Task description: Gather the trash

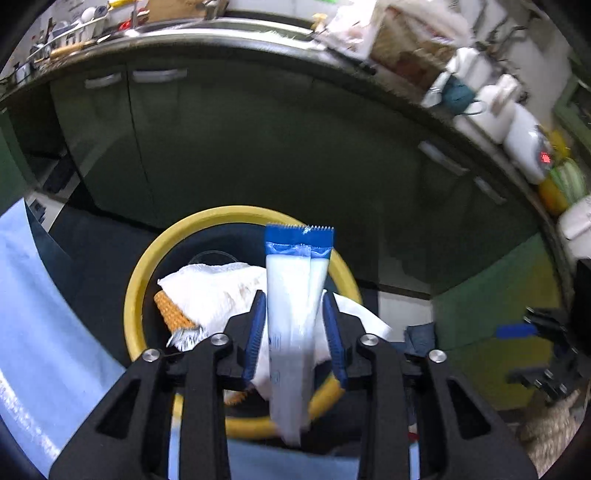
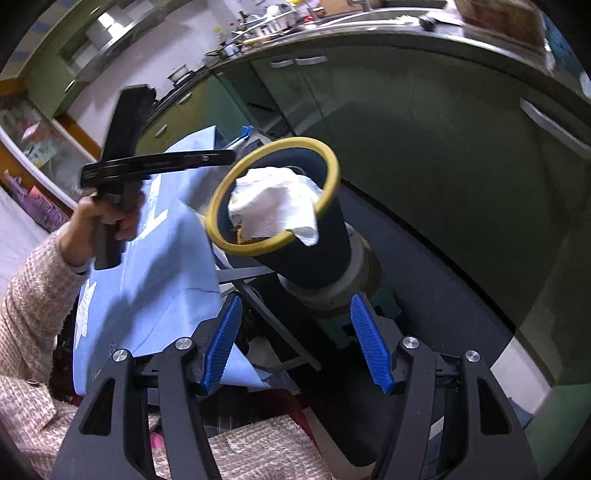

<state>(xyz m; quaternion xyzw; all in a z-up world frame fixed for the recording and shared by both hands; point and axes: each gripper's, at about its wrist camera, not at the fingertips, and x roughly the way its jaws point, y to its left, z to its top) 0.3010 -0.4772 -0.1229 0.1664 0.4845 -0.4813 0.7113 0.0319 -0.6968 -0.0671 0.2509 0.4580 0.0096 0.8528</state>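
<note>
White-and-blue wrapper sits pinched in my left claw, directly above the yellow-rimmed bin holding tissue. Right claw spread, holding nothing.

Dark green cabinet doors run beneath a cluttered countertop, beside a light-blue cloth.

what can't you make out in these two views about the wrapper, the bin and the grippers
- Left wrist view: whether the left gripper pinches the wrapper; small gaps show beside the pads, and its lower end is motion-blurred.
- Both views: the bottom of the bin; paper towels cover it.
- Left wrist view: the orange item is mostly buried under the towels.
- Left wrist view: the right gripper, at the frame edge, jaw state unclear there.
</note>
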